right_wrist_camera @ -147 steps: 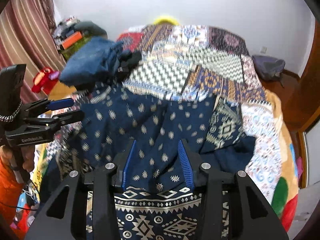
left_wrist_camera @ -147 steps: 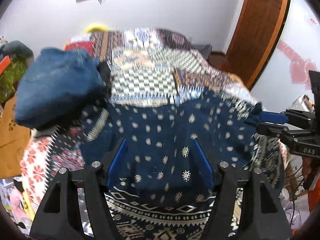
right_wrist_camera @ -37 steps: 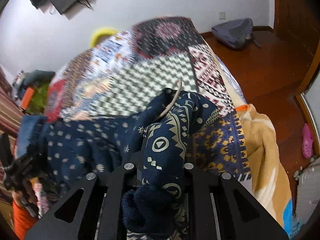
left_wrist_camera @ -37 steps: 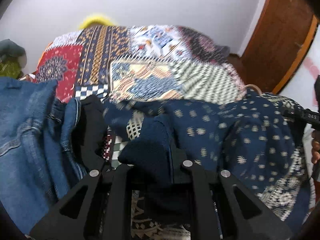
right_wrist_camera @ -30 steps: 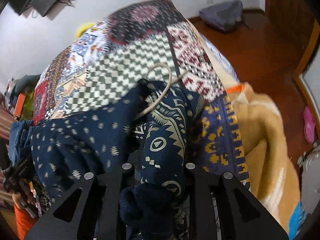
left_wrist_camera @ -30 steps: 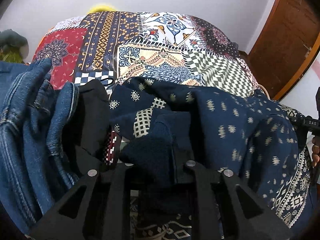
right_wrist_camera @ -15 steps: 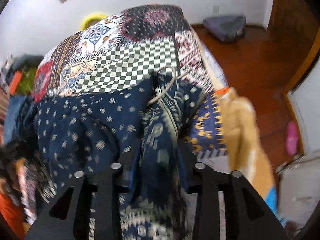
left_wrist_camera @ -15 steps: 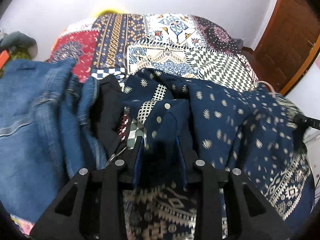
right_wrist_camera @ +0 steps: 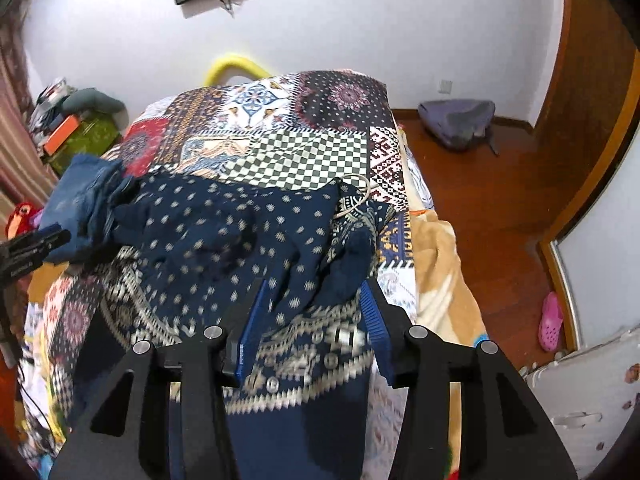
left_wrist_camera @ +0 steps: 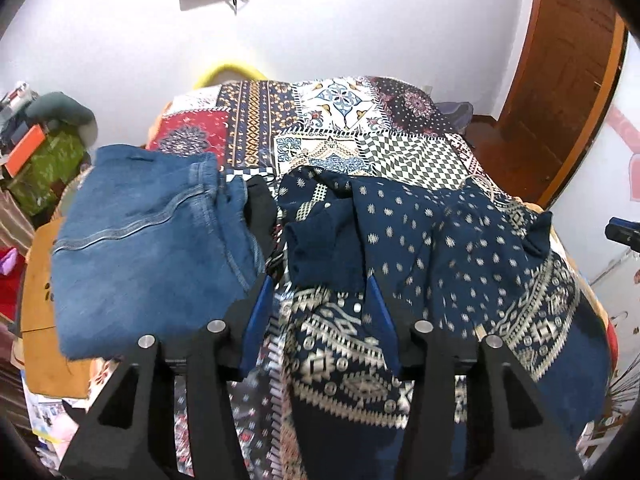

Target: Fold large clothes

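Observation:
A large navy garment (left_wrist_camera: 432,248) with pale dots and a patterned hem lies folded over on the bed; it also shows in the right wrist view (right_wrist_camera: 240,240). My left gripper (left_wrist_camera: 320,292) is open and empty above its left part, just short of a plain navy cuff (left_wrist_camera: 320,252). My right gripper (right_wrist_camera: 314,298) is open and empty above the garment's right edge. A beige drawstring loop (right_wrist_camera: 356,196) lies at the garment's far right corner. The left gripper also shows at the left edge of the right wrist view (right_wrist_camera: 28,248).
Folded blue jeans (left_wrist_camera: 148,240) lie left of the garment, with a black item (left_wrist_camera: 260,208) between them. The patchwork bedspread (left_wrist_camera: 340,120) stretches behind. A wooden door (left_wrist_camera: 560,72) is at right; a grey bag (right_wrist_camera: 456,120) and a pink shoe (right_wrist_camera: 552,320) lie on the floor.
Both grippers held bunches of the garment a second ago. They have opened, let go and drawn back; the cloth now lies laid over on the bed.

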`<state>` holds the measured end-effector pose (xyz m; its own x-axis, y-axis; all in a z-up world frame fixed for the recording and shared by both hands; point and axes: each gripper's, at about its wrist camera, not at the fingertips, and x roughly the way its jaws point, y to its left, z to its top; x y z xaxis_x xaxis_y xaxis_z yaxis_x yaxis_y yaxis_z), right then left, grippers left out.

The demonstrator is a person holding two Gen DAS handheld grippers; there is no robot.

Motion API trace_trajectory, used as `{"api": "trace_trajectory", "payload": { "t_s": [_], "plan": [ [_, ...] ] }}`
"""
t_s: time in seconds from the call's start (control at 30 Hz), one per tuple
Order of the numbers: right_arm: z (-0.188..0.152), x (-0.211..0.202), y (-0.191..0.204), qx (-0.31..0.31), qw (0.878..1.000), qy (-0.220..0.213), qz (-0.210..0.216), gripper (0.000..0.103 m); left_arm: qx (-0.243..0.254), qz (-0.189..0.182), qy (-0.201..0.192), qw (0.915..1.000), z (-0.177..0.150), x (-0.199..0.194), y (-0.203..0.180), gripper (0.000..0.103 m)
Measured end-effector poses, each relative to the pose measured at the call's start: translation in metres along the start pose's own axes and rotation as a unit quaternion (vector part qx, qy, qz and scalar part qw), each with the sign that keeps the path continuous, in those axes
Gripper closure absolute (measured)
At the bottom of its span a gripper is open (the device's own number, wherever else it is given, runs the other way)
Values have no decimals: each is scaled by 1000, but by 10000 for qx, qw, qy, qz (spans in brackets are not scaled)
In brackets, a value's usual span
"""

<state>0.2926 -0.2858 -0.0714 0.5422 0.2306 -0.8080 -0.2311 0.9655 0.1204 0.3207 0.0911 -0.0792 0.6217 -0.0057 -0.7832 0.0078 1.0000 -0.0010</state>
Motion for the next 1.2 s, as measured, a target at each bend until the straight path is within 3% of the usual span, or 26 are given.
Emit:
{"api": "trace_trajectory", "payload": {
  "t_s": [0.23,0.47,0.63,0.73,0.9,0.97,1.2],
  "plan": [
    [-45,-23,5,-91,9999,-22,45,51,18,-186,102,9998,-45,-27,3,45],
    [-86,-10,-8,250,9989,370,109,50,-9,-285,655,9974,-106,-18,12,42],
    [-120,7,-22,709,9943,742,297,50,-490,-582,1313,9884,-151,8,25,42],
    [-135,10,-28,919,9914,862,367,50,-747,-1021,1555,9797,-172,14,27,42],
    [-153,11,-31,1095,9891,860,473,49,-1090,-1400,1667,9699,-196,13,24,42],
    [-157,10,-33,1182,9878,828,577,44,-1184,-1494,1691,9670,-203,12,19,42],
    [-154,19,-29,1337,9848,724,840,40,-733,-1596,1514,9727,-205,1,-13,41]
  ]
}}
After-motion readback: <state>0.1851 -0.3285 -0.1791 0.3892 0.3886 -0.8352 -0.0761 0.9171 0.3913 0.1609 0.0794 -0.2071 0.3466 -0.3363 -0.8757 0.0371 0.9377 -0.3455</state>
